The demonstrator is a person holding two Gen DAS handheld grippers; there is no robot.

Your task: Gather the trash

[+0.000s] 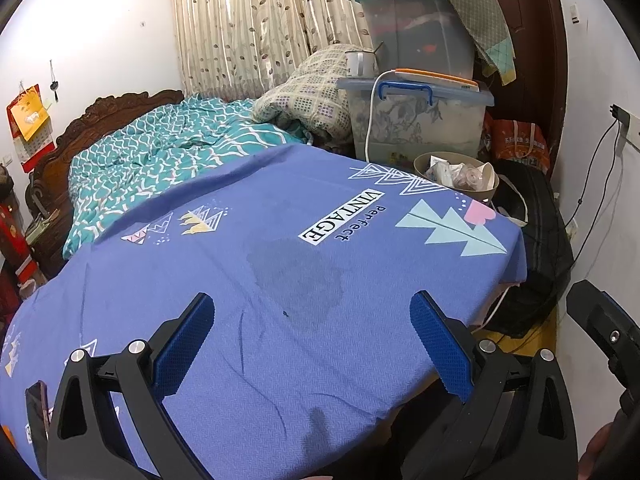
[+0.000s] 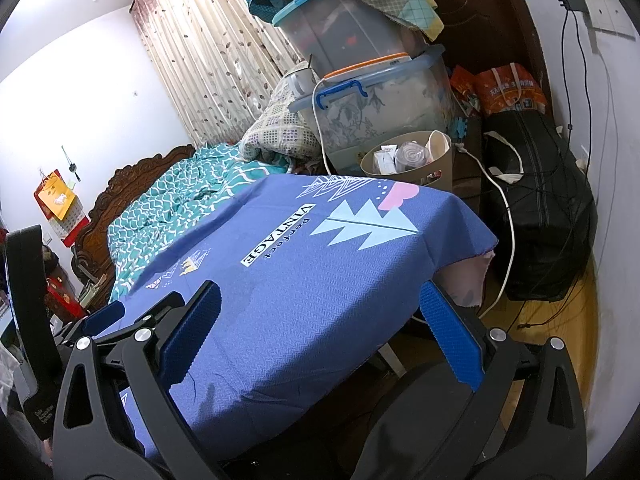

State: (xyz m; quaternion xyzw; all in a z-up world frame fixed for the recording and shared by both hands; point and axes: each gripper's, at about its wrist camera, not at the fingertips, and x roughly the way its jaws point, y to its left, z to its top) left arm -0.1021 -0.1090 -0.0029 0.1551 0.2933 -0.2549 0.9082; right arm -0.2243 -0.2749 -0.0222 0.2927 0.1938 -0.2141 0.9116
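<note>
Bedroom: bed (image 1: 160, 152) with teal quilt along the white wall. Counter (image 1: 280, 264) under a blue printed cloth bearing a dark damp stain (image 1: 298, 280). Beige trash bin (image 2: 404, 160), holding wrappers, just beyond its far edge. Left hand-held gripper (image 1: 312, 336) and right hand-held gripper (image 2: 320, 328): both spread wide, empty.

Left gripper (image 1: 312, 336) jaws spread (empty) above blue cloth (image 1: 280, 248).

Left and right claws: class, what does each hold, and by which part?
Nothing. The left claw and right claw are open, empty above the blue cloth.
</note>
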